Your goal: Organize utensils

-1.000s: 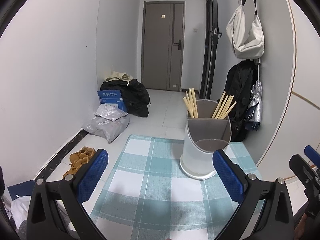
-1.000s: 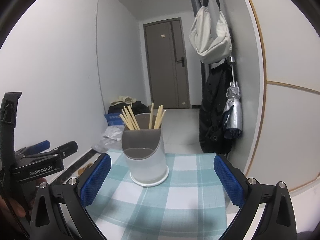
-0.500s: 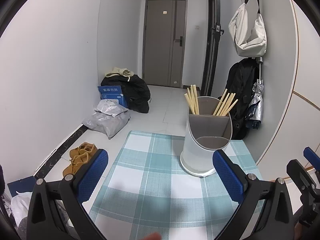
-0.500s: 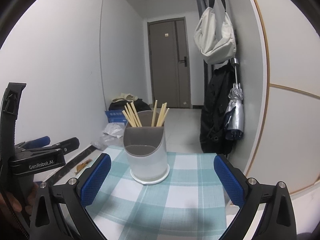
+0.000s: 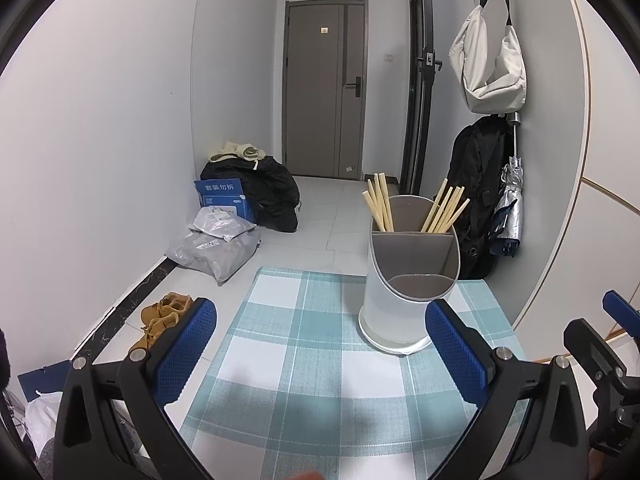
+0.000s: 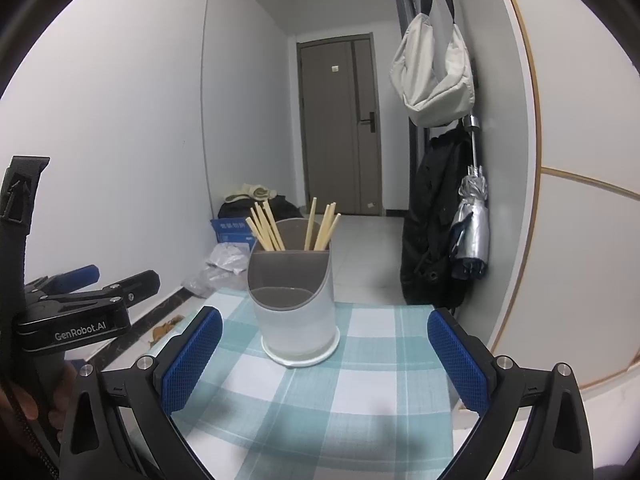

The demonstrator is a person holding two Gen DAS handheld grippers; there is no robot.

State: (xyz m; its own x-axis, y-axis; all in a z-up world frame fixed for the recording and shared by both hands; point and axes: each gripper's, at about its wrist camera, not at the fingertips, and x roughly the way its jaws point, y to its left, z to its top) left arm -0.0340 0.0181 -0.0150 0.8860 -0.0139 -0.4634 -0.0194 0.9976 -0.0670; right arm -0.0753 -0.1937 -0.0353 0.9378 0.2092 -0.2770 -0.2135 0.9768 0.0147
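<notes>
A white utensil holder (image 5: 408, 276) with a grey slanted insert stands on the blue-checked tablecloth (image 5: 304, 344). Several wooden chopsticks (image 5: 442, 210) stick up from its two back compartments; the front compartment looks empty. My left gripper (image 5: 320, 352) is open, held over the near cloth to the holder's left, with nothing between its blue pads. In the right wrist view the same holder (image 6: 294, 300) with its chopsticks (image 6: 266, 228) sits straight ahead of my open right gripper (image 6: 324, 360). The left gripper's body (image 6: 76, 308) shows at that view's left edge.
Beyond the cloth's far edge the floor holds grey parcel bags (image 5: 216, 248), a blue box (image 5: 224, 196), a black bag (image 5: 260, 192) and brown shoes (image 5: 160, 316). A white bag (image 5: 488, 68), black backpack (image 5: 476, 200) and folded umbrella (image 5: 508, 216) hang on the right wall.
Both grippers have tilted and drawn back slightly; the holder appears a little lower and farther in the views. Both stay open and empty.
</notes>
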